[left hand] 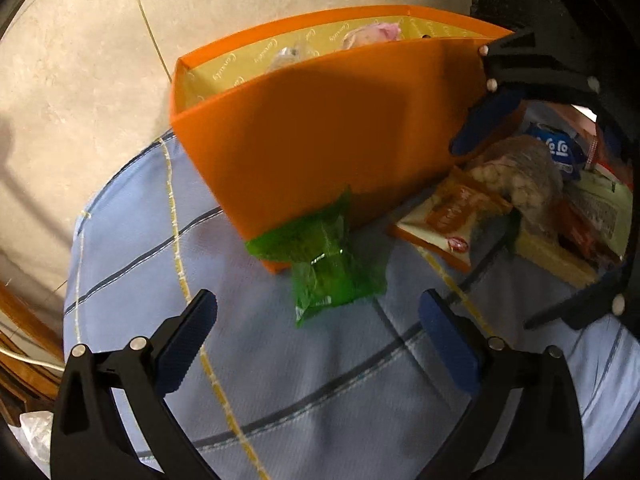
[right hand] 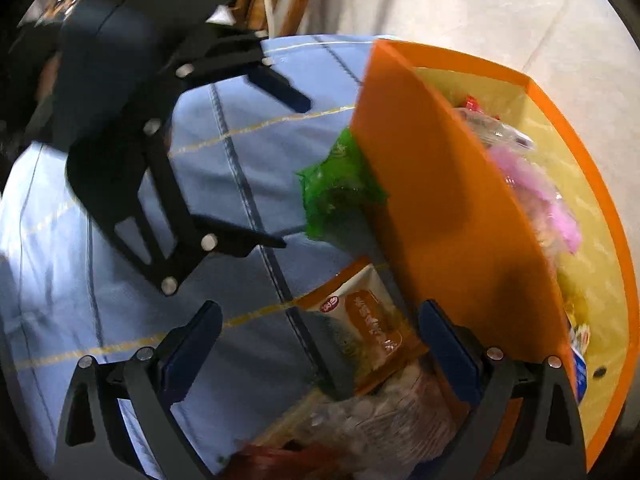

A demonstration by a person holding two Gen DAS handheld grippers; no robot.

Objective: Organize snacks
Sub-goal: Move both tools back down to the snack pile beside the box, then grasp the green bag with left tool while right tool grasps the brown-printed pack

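An orange box with a yellow lining stands on the blue checked cloth; it also shows in the right wrist view with pink and clear packets inside. A green packet leans against its near wall, also seen in the right wrist view. My left gripper is open and empty just short of the green packet. My right gripper is open over an orange-and-cream packet and a clear bag of pale snacks.
A heap of snacks lies right of the box: the orange-and-cream packet, a clear bag, a blue packet. Pale tiled floor lies beyond the cloth's edge. The right gripper shows at the left view's right side.
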